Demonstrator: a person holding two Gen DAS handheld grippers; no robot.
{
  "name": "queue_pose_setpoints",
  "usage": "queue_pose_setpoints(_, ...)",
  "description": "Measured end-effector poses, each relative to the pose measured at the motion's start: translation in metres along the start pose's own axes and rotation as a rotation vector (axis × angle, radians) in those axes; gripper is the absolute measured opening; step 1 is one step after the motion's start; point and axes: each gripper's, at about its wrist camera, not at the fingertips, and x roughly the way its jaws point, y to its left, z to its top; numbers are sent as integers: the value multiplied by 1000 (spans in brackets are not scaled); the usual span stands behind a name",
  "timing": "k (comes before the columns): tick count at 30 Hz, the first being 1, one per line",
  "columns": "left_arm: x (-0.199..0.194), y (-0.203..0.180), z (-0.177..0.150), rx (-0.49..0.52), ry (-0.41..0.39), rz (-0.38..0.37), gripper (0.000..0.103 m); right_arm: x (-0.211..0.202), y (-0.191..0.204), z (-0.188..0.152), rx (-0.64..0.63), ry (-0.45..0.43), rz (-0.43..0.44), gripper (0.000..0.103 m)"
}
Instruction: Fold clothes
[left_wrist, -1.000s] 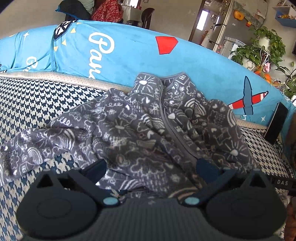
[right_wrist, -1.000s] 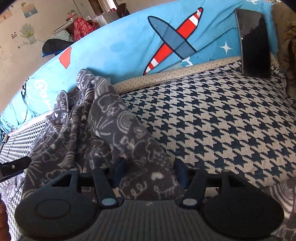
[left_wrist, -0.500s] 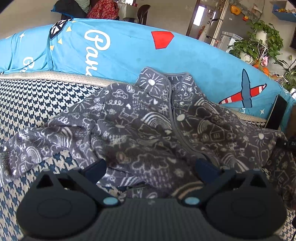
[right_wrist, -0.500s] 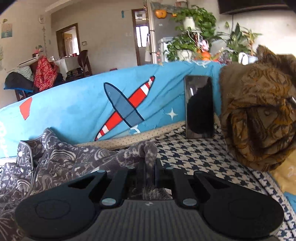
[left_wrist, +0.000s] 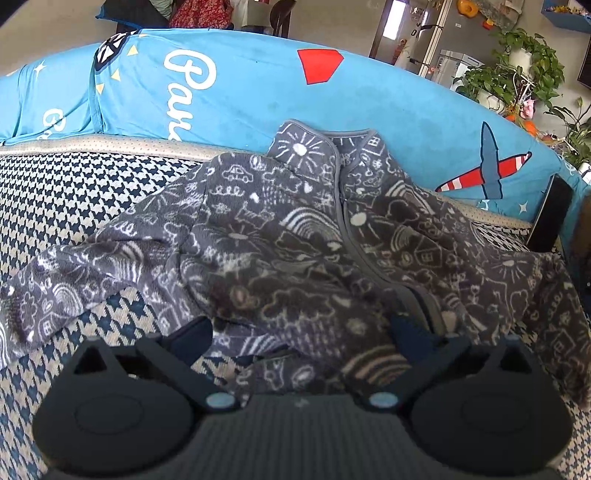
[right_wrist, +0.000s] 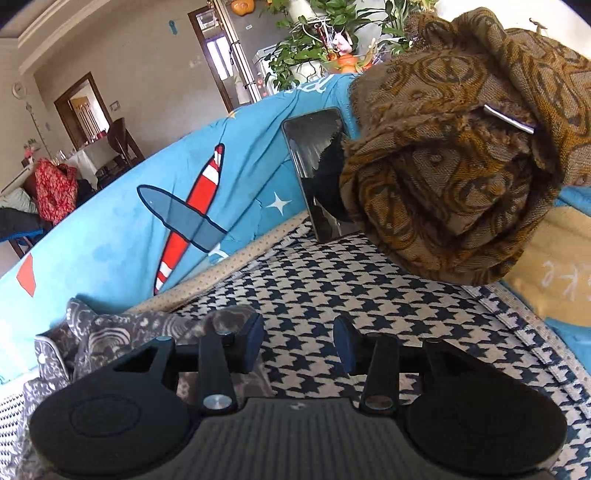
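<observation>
Grey patterned jacket (left_wrist: 295, 243) lay spread across mid-frame on the houndstooth cushion (right_wrist: 332, 295). Right gripper (right_wrist: 298, 345), pinching its sleeve a moment earlier, was opening with nothing between its jaws, so that sleeve was laid out. Left gripper (left_wrist: 299, 332) stood wide around the hem.

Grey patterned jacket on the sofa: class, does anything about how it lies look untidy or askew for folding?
Yes. The grey jacket lies rumpled on the houndstooth seat, its collar riding up the blue backrest and one sleeve trailing sideways, not flat.
</observation>
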Motion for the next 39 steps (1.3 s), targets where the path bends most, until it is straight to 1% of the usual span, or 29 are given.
queue_pose_setpoints(4,-1,-4,-1,14,-8,10,103,3,-18,-4,-52,51,-35,44)
queue_pose_setpoints(6,-1,-5,-1,17,-10,13,103,2,-25,-6,-80,66,-49,50)
queue_pose_setpoints(10,-2,-6,-2,20,-12,15,103,-5,-38,-7,-116,67,-63,56)
queue_pose_setpoints(12,-3,-7,-4,27,-14,17,103,-9,-45,-8,-130,71,-63,61)
queue_pose_setpoints(17,-4,-7,-4,26,-14,17,103,-26,-63,-14,-158,88,-89,67)
queue_pose_setpoints(20,-4,-7,-5,19,-10,16,103,-32,-72,-20,-160,105,-89,75)
queue_pose_setpoints(22,-4,-8,-6,23,-8,14,103,-31,-76,-26,-157,140,-98,76)
queue_pose_setpoints(26,-4,-10,-7,35,-13,19,103,-22,-72,-38,-204,175,-81,76)
queue_pose_setpoints(28,-4,-10,-7,34,-11,18,103,-18,-70,-43,-228,192,-73,68)
queue_pose_setpoints(29,-3,-10,-7,33,-9,18,103,-17,-63,-45,-288,178,-89,49)
queue_pose_setpoints(30,-3,-10,-7,32,-8,17,103,-18,-60,-45,-292,173,-73,21)
queue_pose_setpoints(31,-2,-10,-7,33,-7,18,103,-19,-57,-45,-297,167,-56,13)
queue_pose_setpoints(33,-1,-11,-7,36,-6,19,103,-24,-53,-43,-295,139,-41,9)
queue_pose_setpoints(35,-1,-12,-7,39,-5,19,103,-36,-52,-34,-269,52,-73,9)
queue_pose_setpoints(37,0,-13,-7,41,-4,19,103,-55,-54,-24,-235,-68,-148,9)
queue_pose_setpoints(39,1,-13,-7,41,-1,19,103,-74,-55,-17,-221,-203,-266,9)
